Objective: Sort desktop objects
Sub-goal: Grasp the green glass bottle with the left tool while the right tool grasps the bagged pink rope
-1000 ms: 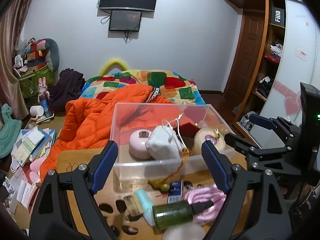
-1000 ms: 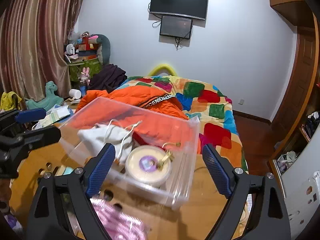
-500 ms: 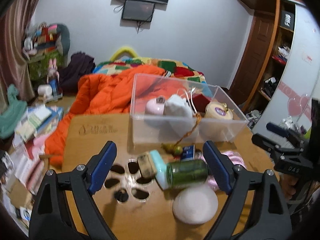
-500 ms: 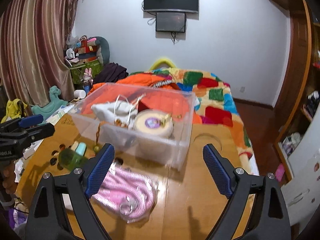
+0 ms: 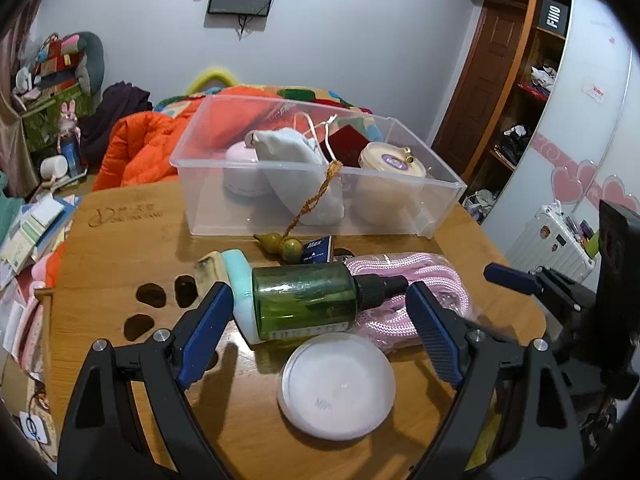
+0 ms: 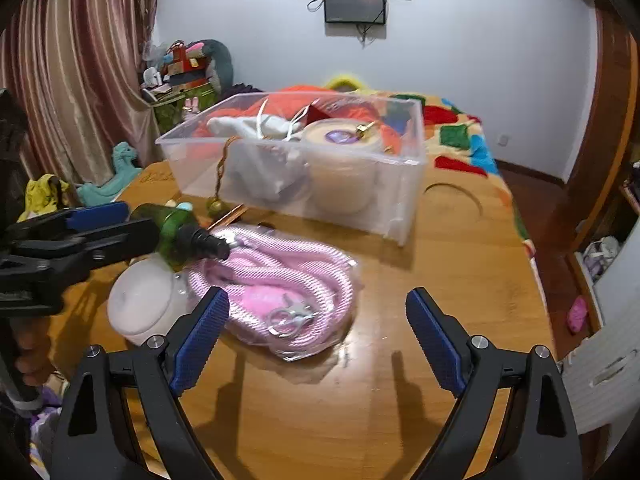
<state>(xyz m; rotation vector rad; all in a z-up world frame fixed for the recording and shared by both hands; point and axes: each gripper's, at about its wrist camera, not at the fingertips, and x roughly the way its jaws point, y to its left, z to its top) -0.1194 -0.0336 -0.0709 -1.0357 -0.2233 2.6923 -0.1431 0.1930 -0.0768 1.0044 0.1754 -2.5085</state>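
On the round wooden table (image 5: 120, 248), the left gripper (image 5: 320, 320) is spread wide around a lying green glass bottle (image 5: 308, 304), not touching it. The right gripper (image 6: 318, 332), also spread, hovers over a bagged pink rope (image 6: 280, 280). Behind stands a clear plastic box (image 5: 400, 216).

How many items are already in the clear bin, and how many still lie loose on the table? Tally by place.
In the clear bin: 4 (pink case, white pouch, red box, cream tin)
Loose on the table: 7 (green bottle, teal tube, wooden piece, gourd charm, blue box, pink rope, white dome)
Total: 11
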